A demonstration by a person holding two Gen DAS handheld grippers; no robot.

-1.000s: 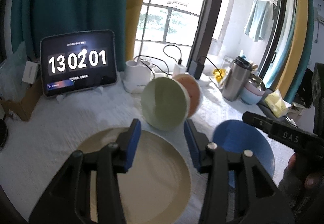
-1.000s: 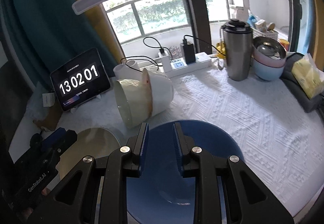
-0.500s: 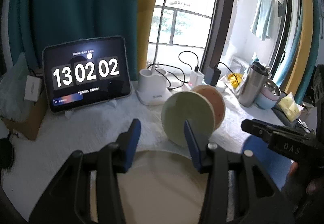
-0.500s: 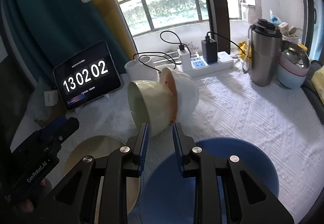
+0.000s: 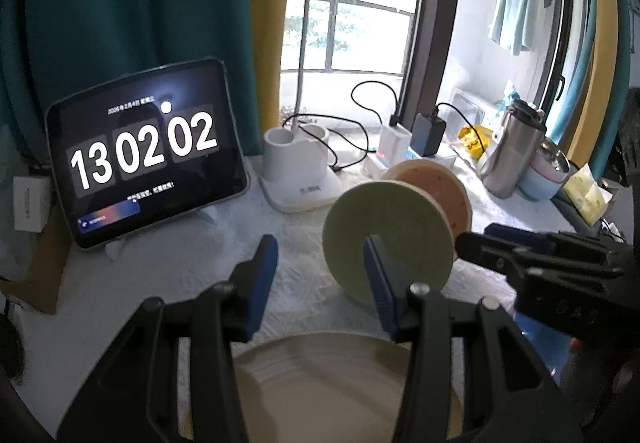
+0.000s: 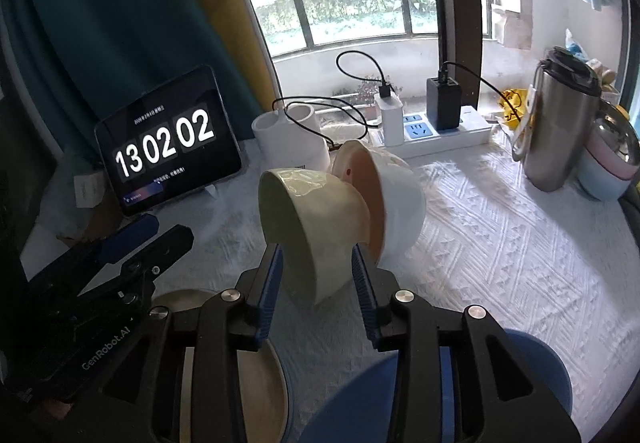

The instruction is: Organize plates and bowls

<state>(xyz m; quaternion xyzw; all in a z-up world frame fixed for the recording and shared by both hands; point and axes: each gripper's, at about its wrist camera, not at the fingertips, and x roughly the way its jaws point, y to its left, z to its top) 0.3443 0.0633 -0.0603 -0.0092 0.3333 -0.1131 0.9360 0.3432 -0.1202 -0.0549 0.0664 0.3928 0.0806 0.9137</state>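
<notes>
Two bowls lie on their sides, nested, in the middle of the white tablecloth: a pale green bowl (image 6: 316, 227) in front and a pink-lined white bowl (image 6: 384, 199) behind it. In the left wrist view the green bowl (image 5: 396, 227) and pink bowl (image 5: 436, 187) face me. A cream plate (image 5: 320, 387) lies under my open, empty left gripper (image 5: 320, 283). A blue plate (image 6: 532, 363) lies under my open right gripper (image 6: 316, 283), whose fingers flank the green bowl's base without closing on it. The cream plate (image 6: 256, 375) is at lower left.
A tablet clock (image 5: 148, 155) stands at back left, a white lamp base (image 5: 300, 171) and a power strip (image 6: 432, 131) behind the bowls. A steel flask (image 6: 560, 127) and stacked bowls (image 6: 612, 163) stand at the right.
Both grippers moved forward toward the nested bowls. The right gripper's jaws widened and now flank the green bowl. The plates slid lower in view.
</notes>
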